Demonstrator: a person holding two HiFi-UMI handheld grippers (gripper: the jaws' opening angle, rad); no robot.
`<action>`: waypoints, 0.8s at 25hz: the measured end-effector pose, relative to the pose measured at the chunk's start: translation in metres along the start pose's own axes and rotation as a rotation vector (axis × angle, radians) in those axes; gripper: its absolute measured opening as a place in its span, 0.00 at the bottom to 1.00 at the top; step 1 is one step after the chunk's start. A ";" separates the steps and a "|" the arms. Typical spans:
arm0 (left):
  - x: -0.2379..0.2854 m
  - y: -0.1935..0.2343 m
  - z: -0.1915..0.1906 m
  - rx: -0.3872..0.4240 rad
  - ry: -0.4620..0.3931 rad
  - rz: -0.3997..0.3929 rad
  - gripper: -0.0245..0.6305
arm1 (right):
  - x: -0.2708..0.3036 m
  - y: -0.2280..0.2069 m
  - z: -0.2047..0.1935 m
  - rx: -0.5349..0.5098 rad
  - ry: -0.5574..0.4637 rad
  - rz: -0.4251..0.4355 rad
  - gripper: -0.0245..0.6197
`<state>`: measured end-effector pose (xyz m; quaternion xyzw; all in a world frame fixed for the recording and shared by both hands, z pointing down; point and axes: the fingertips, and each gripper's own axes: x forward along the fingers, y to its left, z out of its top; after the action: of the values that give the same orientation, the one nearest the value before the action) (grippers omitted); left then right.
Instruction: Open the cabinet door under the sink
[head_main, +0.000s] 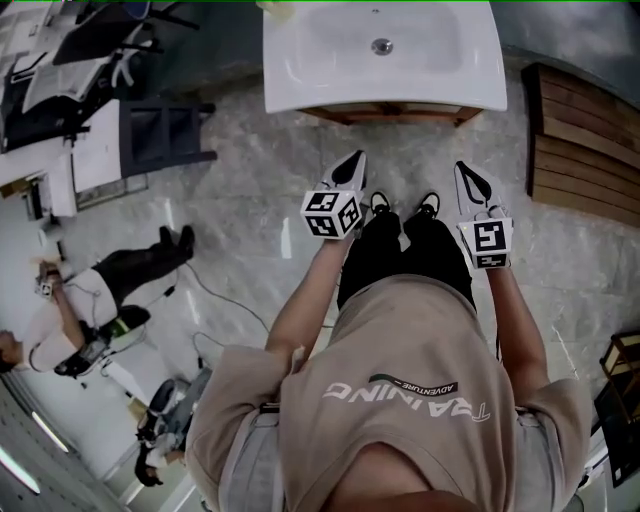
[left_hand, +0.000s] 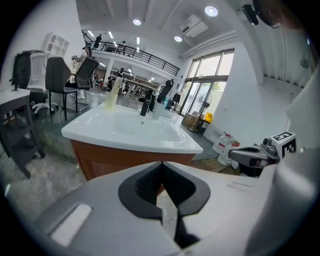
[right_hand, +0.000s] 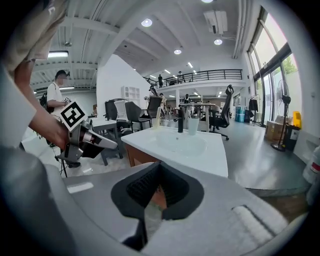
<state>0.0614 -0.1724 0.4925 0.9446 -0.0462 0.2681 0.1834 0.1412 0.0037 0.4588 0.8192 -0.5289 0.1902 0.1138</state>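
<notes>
The white sink stands ahead of me on its brown wooden cabinet, whose front shows as a thin strip under the basin. In the left gripper view the cabinet front is shut and some way off. My left gripper and right gripper hang side by side above the feet, short of the cabinet and touching nothing. Both are shut with nothing in them, tips meeting. Each gripper view shows the other gripper beside it: the right one, the left one.
A slatted wooden platform lies right of the sink. A dark stand and desks are at the left. People and cables are on the floor at lower left. A black faucet and cup stand on the sink.
</notes>
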 end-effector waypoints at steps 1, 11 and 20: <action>0.004 0.000 -0.006 -0.023 0.000 -0.007 0.06 | 0.002 0.004 -0.005 -0.002 0.011 0.007 0.04; 0.046 0.018 -0.074 -0.255 0.010 -0.026 0.06 | 0.047 0.032 -0.056 0.036 0.082 0.090 0.04; 0.083 0.024 -0.114 -0.336 -0.022 -0.128 0.06 | 0.090 0.027 -0.073 0.024 0.067 0.086 0.04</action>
<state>0.0717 -0.1513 0.6340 0.9045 -0.0320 0.2341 0.3551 0.1354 -0.0529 0.5632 0.7901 -0.5573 0.2288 0.1134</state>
